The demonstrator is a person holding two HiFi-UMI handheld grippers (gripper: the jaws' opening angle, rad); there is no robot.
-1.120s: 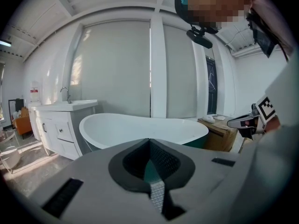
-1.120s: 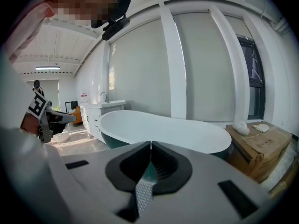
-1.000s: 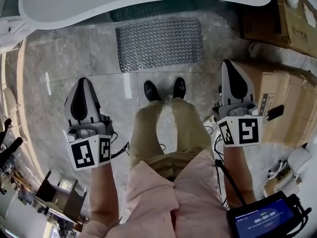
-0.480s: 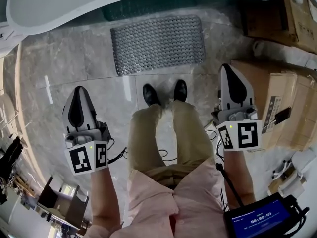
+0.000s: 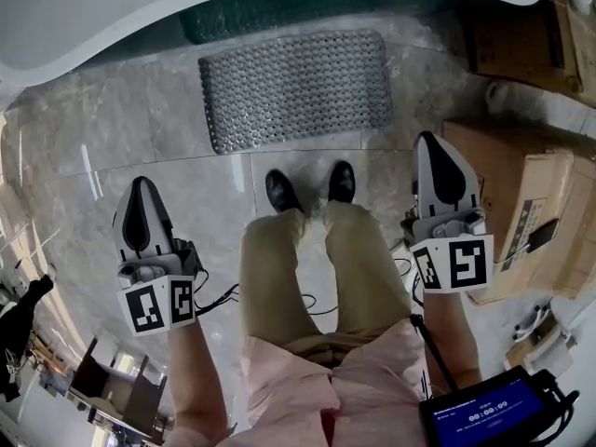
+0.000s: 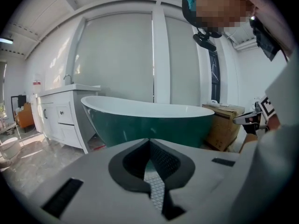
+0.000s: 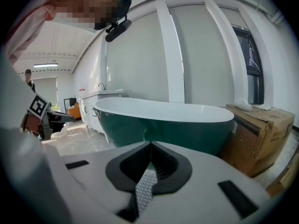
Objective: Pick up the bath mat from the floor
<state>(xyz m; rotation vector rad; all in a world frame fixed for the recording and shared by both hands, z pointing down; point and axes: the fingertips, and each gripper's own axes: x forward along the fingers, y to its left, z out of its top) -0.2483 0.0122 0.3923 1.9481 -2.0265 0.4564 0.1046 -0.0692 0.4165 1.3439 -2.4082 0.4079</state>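
Note:
A grey, bumpy bath mat (image 5: 295,88) lies flat on the marble floor in front of the green and white bathtub (image 5: 140,12), just beyond the person's black shoes (image 5: 280,192). In the head view my left gripper (image 5: 138,186) hangs to the left of the legs and my right gripper (image 5: 434,143) to the right. Both are shut and empty, well short of the mat. Through the closed jaws of each gripper view a strip of the mat (image 6: 156,190) (image 7: 144,190) shows below the tub (image 6: 149,122) (image 7: 163,125).
Cardboard boxes (image 5: 521,194) stand right of my right gripper and a further box (image 5: 521,35) sits at the back right. A white vanity cabinet (image 6: 60,118) stands left of the tub. Cables (image 5: 223,296) trail on the floor by the legs. A tablet (image 5: 489,413) hangs at bottom right.
Both grippers have sunk toward the floor, and the head has dipped too. The mat and tub now sit lower and larger in the head view.

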